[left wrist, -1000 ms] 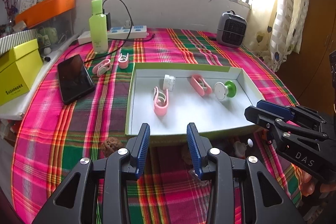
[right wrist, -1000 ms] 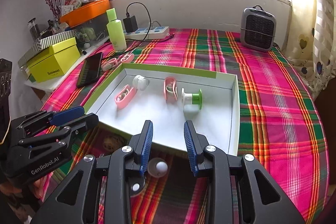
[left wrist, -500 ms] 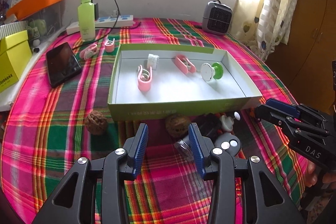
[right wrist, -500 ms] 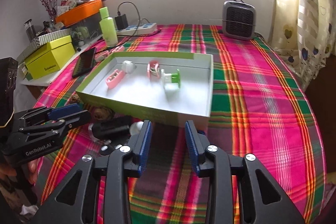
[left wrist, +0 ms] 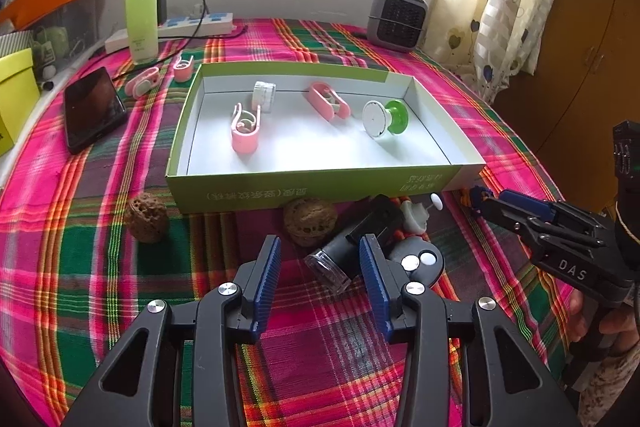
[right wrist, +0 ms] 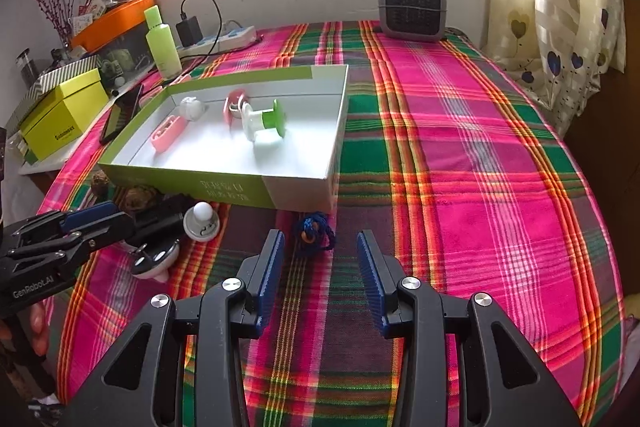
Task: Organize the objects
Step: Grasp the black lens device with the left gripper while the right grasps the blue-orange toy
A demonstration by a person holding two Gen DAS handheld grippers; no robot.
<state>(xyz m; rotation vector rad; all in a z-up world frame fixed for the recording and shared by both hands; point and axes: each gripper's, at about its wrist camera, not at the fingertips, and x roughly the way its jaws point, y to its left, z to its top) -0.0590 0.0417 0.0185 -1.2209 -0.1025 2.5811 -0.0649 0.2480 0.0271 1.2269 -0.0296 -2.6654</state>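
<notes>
Box wall hides walnut's far side; both tools parted, holding nothing

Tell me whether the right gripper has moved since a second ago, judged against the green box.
Yes. The right gripper has pulled back from the green box: earlier its fingers overlapped the box's near wall; now they frame the blue cord in front.
</notes>
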